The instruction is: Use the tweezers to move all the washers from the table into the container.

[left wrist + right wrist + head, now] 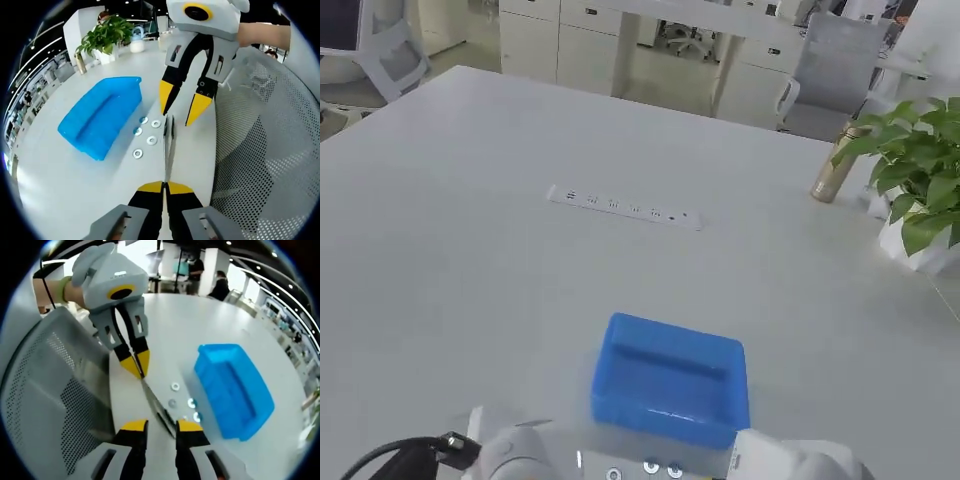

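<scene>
My left gripper (165, 187) is shut on the handle end of a pair of metal tweezers (169, 145), which lie low over the white table. The tweezer tips reach between the spread yellow fingers of my right gripper (176, 118), which stands open and faces the left one. Several silver washers (151, 140) lie on the table beside the tweezers. Just beyond them sits the blue container (100, 117). In the right gripper view, my right gripper (161, 426) flanks the tweezers (157, 407), the left gripper (139, 371) holds their far end, and washers (175, 386) lie beside the container (235, 387).
A mesh chair back (260, 150) stands close behind both grippers at the table's near edge. The container (670, 375) sits at the front of the table (470, 250). Farther back are a power strip (625, 207), a gold bottle (835, 165) and a potted plant (920, 160).
</scene>
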The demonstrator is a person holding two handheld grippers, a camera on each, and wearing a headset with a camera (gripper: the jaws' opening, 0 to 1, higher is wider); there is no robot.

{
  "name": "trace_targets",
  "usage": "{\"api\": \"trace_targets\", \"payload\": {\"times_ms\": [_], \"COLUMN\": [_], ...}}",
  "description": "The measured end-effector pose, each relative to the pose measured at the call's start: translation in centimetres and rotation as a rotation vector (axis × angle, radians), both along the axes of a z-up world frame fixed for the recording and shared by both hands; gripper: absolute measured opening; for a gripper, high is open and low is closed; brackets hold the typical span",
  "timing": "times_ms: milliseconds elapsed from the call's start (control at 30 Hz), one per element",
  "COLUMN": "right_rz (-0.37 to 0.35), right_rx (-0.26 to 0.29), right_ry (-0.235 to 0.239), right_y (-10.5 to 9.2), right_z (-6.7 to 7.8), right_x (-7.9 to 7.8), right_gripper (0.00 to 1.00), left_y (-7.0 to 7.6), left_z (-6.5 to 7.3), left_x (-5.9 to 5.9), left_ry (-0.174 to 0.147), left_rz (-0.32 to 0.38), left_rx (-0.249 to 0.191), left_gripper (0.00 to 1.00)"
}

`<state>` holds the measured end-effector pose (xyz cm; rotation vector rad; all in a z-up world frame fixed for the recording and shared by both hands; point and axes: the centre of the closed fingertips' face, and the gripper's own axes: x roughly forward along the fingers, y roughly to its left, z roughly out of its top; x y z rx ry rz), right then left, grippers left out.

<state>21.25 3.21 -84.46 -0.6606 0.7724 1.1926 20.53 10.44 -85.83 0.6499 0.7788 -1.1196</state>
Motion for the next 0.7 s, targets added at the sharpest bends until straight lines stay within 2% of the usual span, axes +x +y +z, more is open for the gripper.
{"api": "trace_targets", "payload": {"times_ms": [33,67,233,333,467,533,567,633,700], "right_rz": [0.0,0.001,0.027,0.041,0.06,0.086,0.122,0.175,0.184], "right_rx": [0.005,0.006,0.001,0.011,0.03,0.035,0.037,0.031,0.041], "right_ry": [-0.003,-0.005,-0.026,-0.036,-0.034,-0.034,-0.039,-0.027,-0.021], "right_y": [0.1,0.1,0.4,0.7,1.3,1.6,1.8,2.2,2.4], "right_z": [0.1,0.1,0.2,0.5,0.6,0.5,0.5,0.4,0.4], "right_x": [0.0,-0.1,-0.3,-0.6,-0.9,-1.3,-1.5,-2.3,-2.6], "right_gripper": [0.18,0.19,0.18,0.19,0.19,0.18,0.17,0.14,0.11], "left_y": [0.0,0.0,0.0,-0.2,-0.8,-1.2,-1.5,-1.8,-2.2], "left_z": [0.6,0.9,3.6,5.2,6.7,7.1,7.5,7.9,8.5], "left_x": [0.2,-0.2,-1.0,-1.6,-2.6,-3.0,-3.3,-3.3,-3.4], "left_ry": [-0.035,-0.026,-0.076,-0.093,-0.099,-0.096,-0.093,-0.095,-0.101], "left_rz": [0.004,-0.001,-0.021,-0.03,-0.071,-0.086,-0.1,-0.097,-0.106], "left_rx": [-0.004,-0.006,-0.023,-0.04,-0.054,-0.06,-0.068,-0.076,-0.092], "left_gripper": [0.0,0.0,0.0,0.0,0.0,0.0,0.0,0.0,0.0]}}
